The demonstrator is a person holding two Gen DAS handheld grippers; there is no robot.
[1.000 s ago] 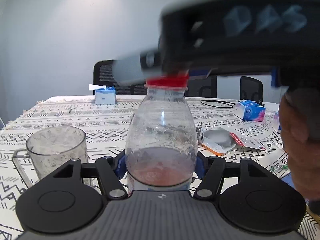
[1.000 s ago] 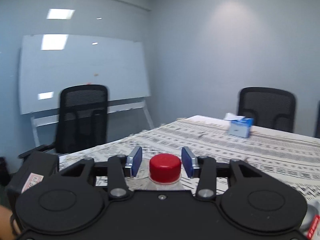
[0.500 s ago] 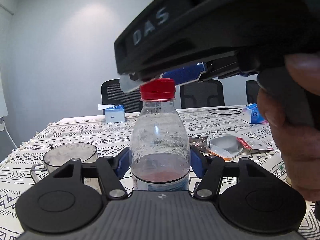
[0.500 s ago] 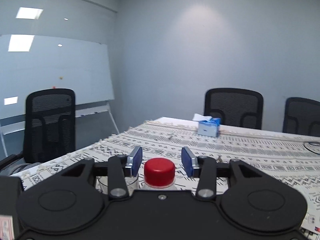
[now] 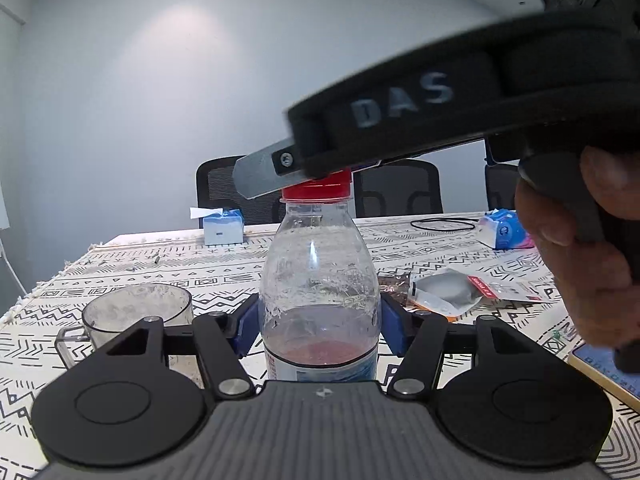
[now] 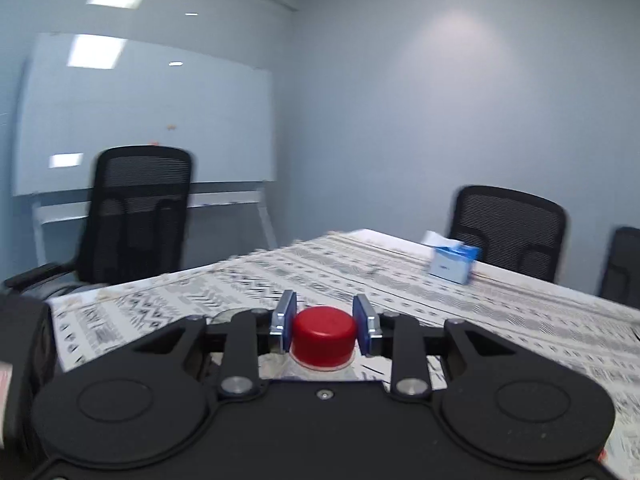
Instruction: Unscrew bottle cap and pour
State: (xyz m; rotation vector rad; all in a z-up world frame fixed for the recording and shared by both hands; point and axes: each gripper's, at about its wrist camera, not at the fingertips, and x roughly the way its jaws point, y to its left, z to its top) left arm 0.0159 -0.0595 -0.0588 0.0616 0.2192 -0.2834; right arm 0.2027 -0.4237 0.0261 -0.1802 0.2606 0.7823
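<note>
A clear plastic bottle point(image 5: 318, 280) with a little reddish liquid at the bottom stands upright on the patterned tablecloth point(image 5: 200, 276). My left gripper point(image 5: 318, 328) is shut on its lower body, blue pads pressed on both sides. In the left wrist view the right gripper reaches over the bottle from the right, held by a hand point(image 5: 580, 260), and its grey finger point(image 5: 260, 176) lies across the red cap point(image 5: 320, 190). My right gripper point(image 6: 324, 326) is closing, both blue pads touching the sides of the red cap point(image 6: 324, 334).
A clear empty mug point(image 5: 136, 312) stands left of the bottle. A blue tissue box point(image 5: 222, 230) sits at the far edge, also the tissue box point(image 6: 452, 264). Packets point(image 5: 448, 296), a blue pack point(image 5: 506, 232) and a black cable point(image 5: 444, 224) lie to the right. Black chairs point(image 6: 136, 216) surround the table.
The right gripper's pads, apart from the cap before, have closed onto it, and that gripper has swung about over the bottle. The left pads have drawn in against the bottle.
</note>
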